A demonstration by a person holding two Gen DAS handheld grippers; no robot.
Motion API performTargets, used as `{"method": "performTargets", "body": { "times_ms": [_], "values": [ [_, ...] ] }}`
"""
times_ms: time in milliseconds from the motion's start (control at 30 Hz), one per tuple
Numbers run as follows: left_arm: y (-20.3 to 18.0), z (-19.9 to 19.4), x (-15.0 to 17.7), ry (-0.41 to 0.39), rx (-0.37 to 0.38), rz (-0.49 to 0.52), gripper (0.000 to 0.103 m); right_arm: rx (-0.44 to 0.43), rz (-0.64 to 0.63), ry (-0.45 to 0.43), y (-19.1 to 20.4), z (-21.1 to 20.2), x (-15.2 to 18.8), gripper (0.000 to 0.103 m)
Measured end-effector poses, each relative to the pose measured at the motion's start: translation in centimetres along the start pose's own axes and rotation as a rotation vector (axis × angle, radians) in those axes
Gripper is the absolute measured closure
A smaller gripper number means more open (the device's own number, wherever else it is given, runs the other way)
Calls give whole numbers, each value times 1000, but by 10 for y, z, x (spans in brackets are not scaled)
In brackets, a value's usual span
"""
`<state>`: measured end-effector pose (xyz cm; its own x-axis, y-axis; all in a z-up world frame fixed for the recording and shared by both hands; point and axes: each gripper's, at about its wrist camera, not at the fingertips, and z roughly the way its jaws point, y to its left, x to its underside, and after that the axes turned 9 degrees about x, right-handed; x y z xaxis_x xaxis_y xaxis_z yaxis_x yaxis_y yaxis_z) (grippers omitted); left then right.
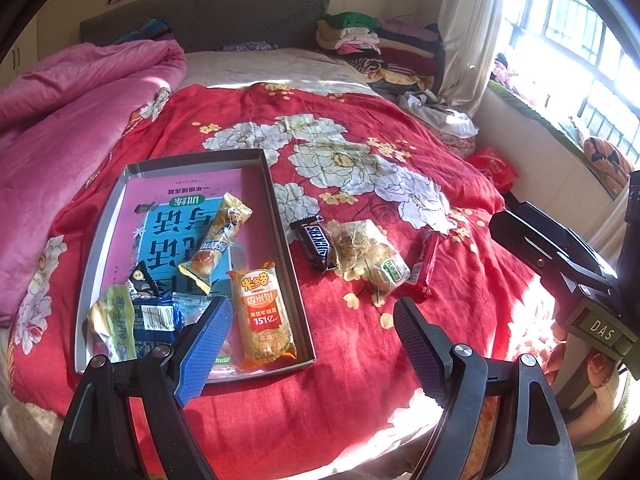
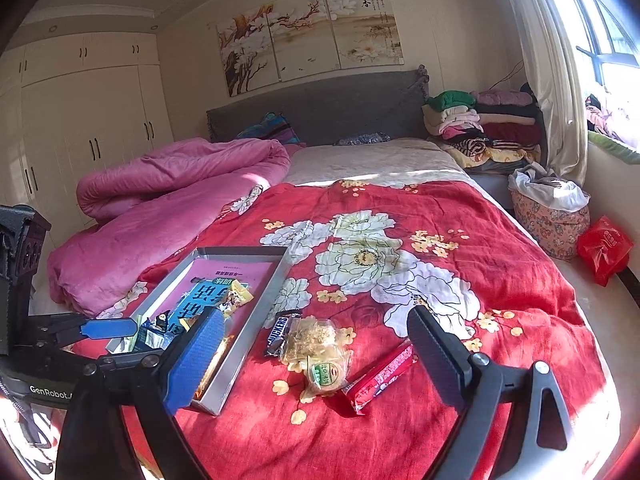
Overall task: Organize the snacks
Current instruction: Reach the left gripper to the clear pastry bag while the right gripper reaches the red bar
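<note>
Snacks: three on the bedspread [image 1: 360,380], both hand-held grippers [image 1: 312,344] [image 2: 316,364] released, empty

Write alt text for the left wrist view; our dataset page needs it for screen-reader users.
An open left gripper hovers over a red floral bedspread, where a shallow tray holds several snack packets. A Snickers bar, a clear bag of snacks and a red wrapped bar lie on the bedspread right of the tray.
</note>
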<state>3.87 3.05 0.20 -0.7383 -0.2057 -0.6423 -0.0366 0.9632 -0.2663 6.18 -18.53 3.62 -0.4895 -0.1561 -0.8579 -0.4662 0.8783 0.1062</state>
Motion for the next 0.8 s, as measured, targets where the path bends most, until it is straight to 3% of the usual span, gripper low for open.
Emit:
{"method": "performTargets", "body": {
  "times_ms": [500, 800],
  "values": [
    [-9, 18, -3, 34, 19, 17, 19, 44, 62, 53, -24, 17, 6, 10],
    [-21, 39, -13, 52, 28, 55, 19, 74, 115, 129, -42, 34, 15, 10]
  ]
}}
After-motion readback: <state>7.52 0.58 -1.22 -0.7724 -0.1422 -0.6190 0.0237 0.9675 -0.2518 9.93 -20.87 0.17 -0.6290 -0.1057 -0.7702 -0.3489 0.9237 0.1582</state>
